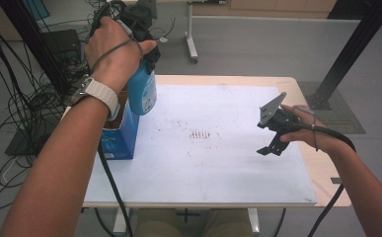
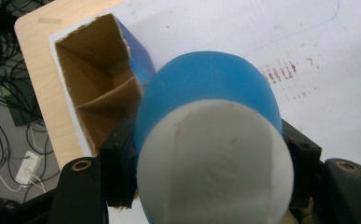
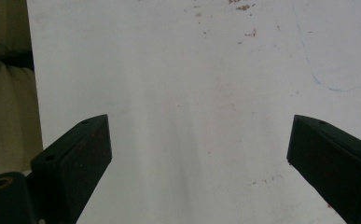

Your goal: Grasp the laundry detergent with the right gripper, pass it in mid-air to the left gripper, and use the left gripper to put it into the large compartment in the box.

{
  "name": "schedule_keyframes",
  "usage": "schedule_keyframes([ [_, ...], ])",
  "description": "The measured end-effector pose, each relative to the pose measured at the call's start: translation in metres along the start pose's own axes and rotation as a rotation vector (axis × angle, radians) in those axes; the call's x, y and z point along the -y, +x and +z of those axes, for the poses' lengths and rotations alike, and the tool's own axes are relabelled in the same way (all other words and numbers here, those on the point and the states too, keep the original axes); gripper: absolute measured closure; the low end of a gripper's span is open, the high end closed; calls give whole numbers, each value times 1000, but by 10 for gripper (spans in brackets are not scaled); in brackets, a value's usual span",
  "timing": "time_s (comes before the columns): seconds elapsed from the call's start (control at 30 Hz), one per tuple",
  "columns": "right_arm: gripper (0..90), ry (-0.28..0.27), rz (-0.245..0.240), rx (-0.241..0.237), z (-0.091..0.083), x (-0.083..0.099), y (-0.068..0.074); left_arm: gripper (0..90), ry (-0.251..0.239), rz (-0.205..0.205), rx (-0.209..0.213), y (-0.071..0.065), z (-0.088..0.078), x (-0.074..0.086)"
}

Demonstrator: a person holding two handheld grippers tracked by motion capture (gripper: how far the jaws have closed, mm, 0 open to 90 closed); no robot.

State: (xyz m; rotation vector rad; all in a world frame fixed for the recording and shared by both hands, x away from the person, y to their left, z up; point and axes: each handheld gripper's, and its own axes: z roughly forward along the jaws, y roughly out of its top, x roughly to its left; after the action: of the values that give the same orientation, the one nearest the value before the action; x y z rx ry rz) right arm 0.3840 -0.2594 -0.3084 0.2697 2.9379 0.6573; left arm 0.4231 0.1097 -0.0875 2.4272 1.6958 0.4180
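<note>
White table top (image 1: 218, 163) is mostly bare, a few reddish marks mid-sheet. At its left edge stands the open blue box (image 1: 122, 136), cardboard inside with a divider visible in the left gripper view (image 2: 92, 88). The blue bottle (image 1: 142, 91) hangs in the air just above and beside the box mouth, clear of the table, clamped across its body by the left gripper (image 1: 146, 49); the left gripper view has both jaws pressed on its sides, white cap end toward the camera (image 2: 215, 163). Long axis is near vertical: cap end up in the grip, rounded base down toward the box. My read: bottle is either coming out of or going into the box, can't tell which from this alone. Next move needs the base kept clear of the box wall and the axis kept upright. Right gripper (image 1: 272, 133) hovers over the right half of the sheet, jaws spread wide with nothing between them (image 3: 192, 154).
</note>
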Motion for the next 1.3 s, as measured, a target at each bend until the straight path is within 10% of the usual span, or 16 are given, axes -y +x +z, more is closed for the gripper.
schedule_keyframes([
  [0.73,65,6,15,-3,5,3,-6,368,24,-243,-70,68,-3,9],
  [1.3,65,12,29,-10,11,4,-8,369,44,-296,-88,90,22,17],
])
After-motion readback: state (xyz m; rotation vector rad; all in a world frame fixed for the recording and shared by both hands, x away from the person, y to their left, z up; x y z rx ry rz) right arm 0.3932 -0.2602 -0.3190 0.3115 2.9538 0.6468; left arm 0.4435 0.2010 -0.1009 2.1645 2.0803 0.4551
